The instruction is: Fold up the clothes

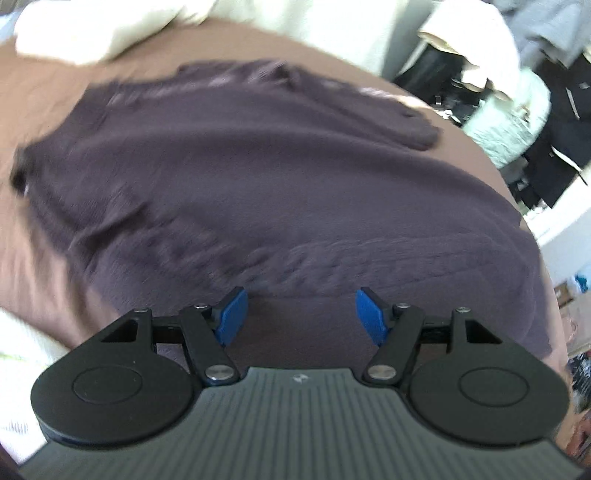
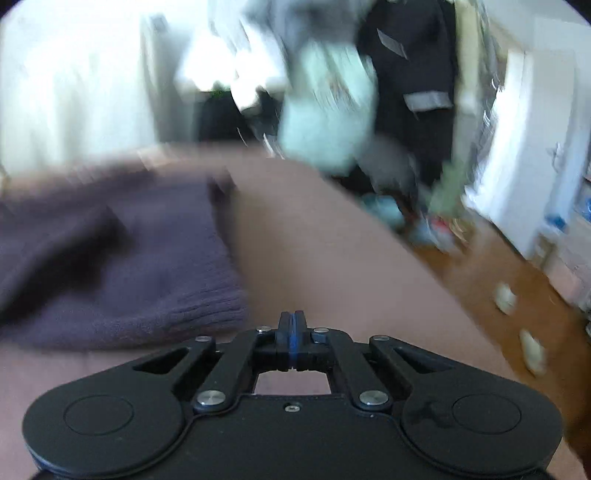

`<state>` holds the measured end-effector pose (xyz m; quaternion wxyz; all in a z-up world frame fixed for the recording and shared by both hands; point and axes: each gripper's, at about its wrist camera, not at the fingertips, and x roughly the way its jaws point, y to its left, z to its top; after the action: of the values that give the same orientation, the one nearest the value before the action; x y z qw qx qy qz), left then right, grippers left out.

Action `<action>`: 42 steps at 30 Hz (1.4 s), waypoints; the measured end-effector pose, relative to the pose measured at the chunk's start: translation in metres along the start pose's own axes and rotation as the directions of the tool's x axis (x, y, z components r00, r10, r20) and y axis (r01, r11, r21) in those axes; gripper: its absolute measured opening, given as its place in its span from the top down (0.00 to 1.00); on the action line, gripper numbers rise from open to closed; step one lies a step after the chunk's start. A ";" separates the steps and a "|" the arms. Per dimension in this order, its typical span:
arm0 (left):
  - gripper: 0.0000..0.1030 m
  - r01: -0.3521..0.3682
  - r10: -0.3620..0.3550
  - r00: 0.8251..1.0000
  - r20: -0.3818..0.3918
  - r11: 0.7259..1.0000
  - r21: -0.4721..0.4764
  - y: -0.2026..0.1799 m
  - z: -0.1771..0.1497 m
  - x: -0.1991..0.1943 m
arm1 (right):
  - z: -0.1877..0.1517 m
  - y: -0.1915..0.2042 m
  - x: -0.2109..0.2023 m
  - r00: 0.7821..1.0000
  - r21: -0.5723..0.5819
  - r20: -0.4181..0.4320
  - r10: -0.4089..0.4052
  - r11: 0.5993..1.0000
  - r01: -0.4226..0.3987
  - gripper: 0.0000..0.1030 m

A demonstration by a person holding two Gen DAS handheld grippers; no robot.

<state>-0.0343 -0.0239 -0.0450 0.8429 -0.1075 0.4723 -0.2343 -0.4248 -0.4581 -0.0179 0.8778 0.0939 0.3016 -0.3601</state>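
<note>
A dark purple knitted sweater [image 1: 258, 184] lies spread on a brown bed cover [image 1: 55, 92], one sleeve folded across its top right. My left gripper [image 1: 301, 314] hovers over the sweater's near hem with its blue pads wide apart and nothing between them. In the right wrist view the same sweater [image 2: 110, 266] lies to the left, its ribbed edge close to the gripper. My right gripper [image 2: 291, 328] is shut, its pads pressed together over the bare brown cover [image 2: 314, 240] with no cloth in them. Both views are blurred.
White pillows [image 1: 92, 29] lie at the head of the bed. Beyond the bed's right edge hang dark and pale clothes [image 2: 406, 92], with a wooden floor [image 2: 498, 295] strewn with small items and a white cabinet [image 2: 524, 166].
</note>
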 end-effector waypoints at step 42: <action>0.36 0.033 -0.012 0.999 -0.049 0.896 0.443 -0.178 -0.045 0.085 | 0.033 0.047 0.053 0.957 -0.253 0.015 0.289 0.927 -0.276 0.63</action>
<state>-0.0870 -0.2187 -0.0604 0.8317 0.0872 0.4239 -0.3479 -0.3473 -0.4673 -0.0254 0.9328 0.0166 0.3048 -0.1916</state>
